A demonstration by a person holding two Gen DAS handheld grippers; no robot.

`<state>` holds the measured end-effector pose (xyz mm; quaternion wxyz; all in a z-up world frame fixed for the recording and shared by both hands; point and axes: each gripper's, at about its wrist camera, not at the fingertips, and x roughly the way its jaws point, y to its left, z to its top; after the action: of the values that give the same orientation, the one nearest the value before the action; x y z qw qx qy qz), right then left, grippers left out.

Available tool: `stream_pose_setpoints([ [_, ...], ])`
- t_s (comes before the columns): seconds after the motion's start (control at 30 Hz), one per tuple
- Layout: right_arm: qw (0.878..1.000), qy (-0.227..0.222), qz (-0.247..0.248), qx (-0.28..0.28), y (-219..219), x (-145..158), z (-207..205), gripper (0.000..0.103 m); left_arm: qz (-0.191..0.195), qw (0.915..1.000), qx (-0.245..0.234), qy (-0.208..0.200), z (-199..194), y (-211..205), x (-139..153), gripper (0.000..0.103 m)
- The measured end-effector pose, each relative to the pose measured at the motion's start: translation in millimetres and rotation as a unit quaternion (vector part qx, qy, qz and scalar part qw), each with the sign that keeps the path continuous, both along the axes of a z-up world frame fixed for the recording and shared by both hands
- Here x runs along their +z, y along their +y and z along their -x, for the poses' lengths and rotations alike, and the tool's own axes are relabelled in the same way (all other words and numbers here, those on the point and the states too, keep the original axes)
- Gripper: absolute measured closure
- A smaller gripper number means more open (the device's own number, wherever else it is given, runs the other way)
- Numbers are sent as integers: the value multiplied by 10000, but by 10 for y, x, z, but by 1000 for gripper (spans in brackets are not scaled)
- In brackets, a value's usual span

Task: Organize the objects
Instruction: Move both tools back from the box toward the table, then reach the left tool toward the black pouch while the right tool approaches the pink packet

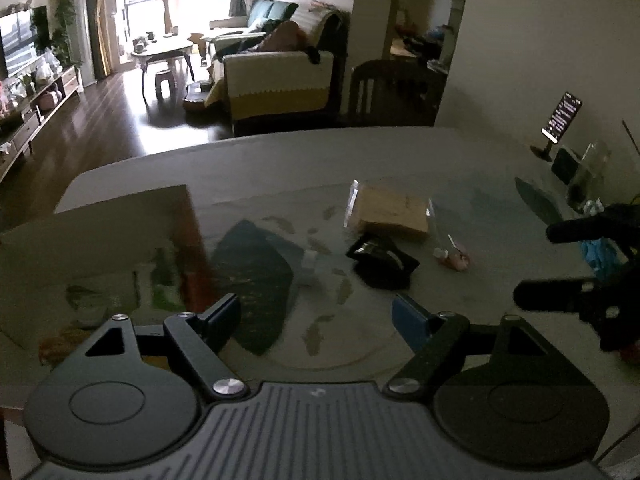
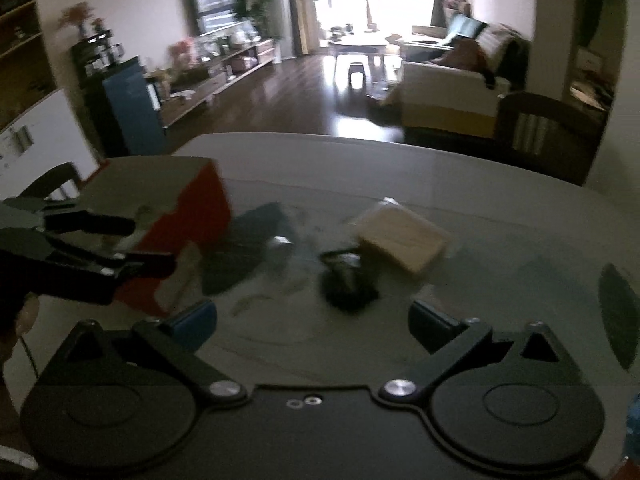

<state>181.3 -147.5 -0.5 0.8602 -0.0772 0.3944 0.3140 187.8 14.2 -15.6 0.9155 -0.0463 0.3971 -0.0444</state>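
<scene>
Both grippers hover low over the table [image 1: 280, 160], nothing held. Left gripper [image 1: 316, 316]: fingers spread wide, empty. Right gripper [image 2: 312, 320]: likewise wide apart, empty; its view is motion-blurred.

Loose items sit mid-table, ahead of both grippers:
- black pouch [image 1: 382, 262], nearest, dead ahead of the right gripper
- tan packet [image 1: 390, 212] in clear wrap, just behind the pouch, touching or nearly so
- small pink item [image 1: 454, 258], right of the pouch, apart from it
- red-sided box [image 2: 176, 224], open top, at the table's left

Judgement: step in hand is a first pick, probably the pouch, with the box as likely destination. Pouch is soft and low; come down square, fingers straddling its short axis, close on the bulk and not a loose flap. Avoid snagging the packet's wrap.

Room: open surface between grippers and pouch. Box wall stands close to the left gripper. Phone stand [image 1: 560, 120] and glass [image 1: 588, 180] crowd the far right edge. Grippers are near each other; move one at a time.
</scene>
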Motion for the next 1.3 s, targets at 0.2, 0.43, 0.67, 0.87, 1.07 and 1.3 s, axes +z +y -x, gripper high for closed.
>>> stream_pose_setpoints([
  [0.2,9996,66,98,-265,-259,-164,-201,1,-82,9998,-68,140,-224,-227,-173,11],
  [0.43,9986,133,314,-403,-415,-410,-465,2,-231,9995,112,194,-495,-313,-369,0],
  [0.67,9974,332,455,-460,-450,-667,-730,4,-270,9985,329,340,-811,-259,-644,0],
  [0.87,9955,485,666,-462,-405,-911,-925,6,-333,9972,501,444,-1017,-201,-855,0],
  [1.07,9936,644,782,-501,-371,-1093,-1097,9,-436,9964,567,456,-1156,-169,-1012,0],
  [1.3,9917,745,919,-505,-319,-1257,-1236,18,-459,9963,569,447,-1232,-137,-1136,0],
])
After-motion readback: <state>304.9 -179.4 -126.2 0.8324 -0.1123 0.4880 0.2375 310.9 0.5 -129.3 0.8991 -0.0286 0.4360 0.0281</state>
